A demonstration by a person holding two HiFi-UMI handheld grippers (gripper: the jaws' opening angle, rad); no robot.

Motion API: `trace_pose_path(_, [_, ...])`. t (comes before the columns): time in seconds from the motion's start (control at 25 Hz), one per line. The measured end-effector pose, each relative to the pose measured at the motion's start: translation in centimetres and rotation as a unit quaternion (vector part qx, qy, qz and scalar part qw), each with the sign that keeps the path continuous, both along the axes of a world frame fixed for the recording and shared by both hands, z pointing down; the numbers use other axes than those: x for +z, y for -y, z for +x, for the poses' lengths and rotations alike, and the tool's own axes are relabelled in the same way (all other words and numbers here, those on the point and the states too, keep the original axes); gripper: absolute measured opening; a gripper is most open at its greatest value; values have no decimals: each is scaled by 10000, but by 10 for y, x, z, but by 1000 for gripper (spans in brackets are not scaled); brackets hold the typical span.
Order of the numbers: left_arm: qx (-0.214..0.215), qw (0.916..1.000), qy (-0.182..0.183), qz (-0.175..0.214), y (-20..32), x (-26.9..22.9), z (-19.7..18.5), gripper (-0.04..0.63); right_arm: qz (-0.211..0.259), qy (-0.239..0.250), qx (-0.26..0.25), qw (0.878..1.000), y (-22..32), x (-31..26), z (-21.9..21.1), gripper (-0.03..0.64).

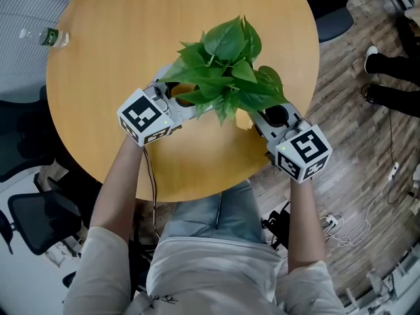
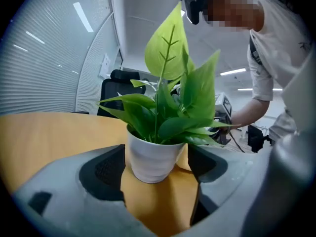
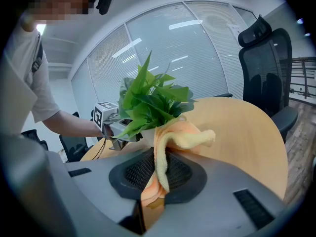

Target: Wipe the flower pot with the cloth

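Head view: my left gripper (image 1: 178, 104) and right gripper (image 1: 257, 120) flank the plant from opposite sides.

Left gripper view: jaws wide apart. The flower pot (image 2: 152, 159) stands upright between them, unclamped.

Right gripper view: jaws pinched on the cloth (image 3: 170, 147). The pot is straight ahead, and the cloth's free end appears to rest against its side.

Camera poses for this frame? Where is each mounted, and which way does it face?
Head view: on the person's head, steeply down on table, plant, left gripper, right gripper; forearms, torso, lap show.
Left gripper view: on the left gripper, along open jaws flanking the white pot; torso and right arm beyond.
Right gripper view: on the right gripper, along jaws shut on the cloth; left forearm beyond.
Shared: all three show the plant.
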State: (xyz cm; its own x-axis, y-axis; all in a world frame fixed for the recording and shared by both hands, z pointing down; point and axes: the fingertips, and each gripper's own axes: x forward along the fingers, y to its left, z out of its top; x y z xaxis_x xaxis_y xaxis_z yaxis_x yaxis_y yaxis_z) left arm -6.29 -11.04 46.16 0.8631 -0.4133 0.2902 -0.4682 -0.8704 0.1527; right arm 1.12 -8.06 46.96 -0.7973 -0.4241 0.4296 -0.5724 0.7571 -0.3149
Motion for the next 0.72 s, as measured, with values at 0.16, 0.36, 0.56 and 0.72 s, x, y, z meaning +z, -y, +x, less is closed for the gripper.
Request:
trace_pose_path(0.16, [428,9991,-75,14,5,-3,7,393,-14,-12,45,10000,0,-1,0,46])
trace_pose_path(0.36, [592,9982,-123,-3,7,-2,9,399,-9,-15,79,10000,1,0,1,45])
trace_pose_path(0.56, [663,9975,-244,-55,9,-3,11,428,-8,-28,53,10000,-1,-1,-1,46])
trace_pose_path(0.72, [758,9967,-285,-72,9,-4,14,437,-8,-32,74,10000,-1,-1,-1,44])
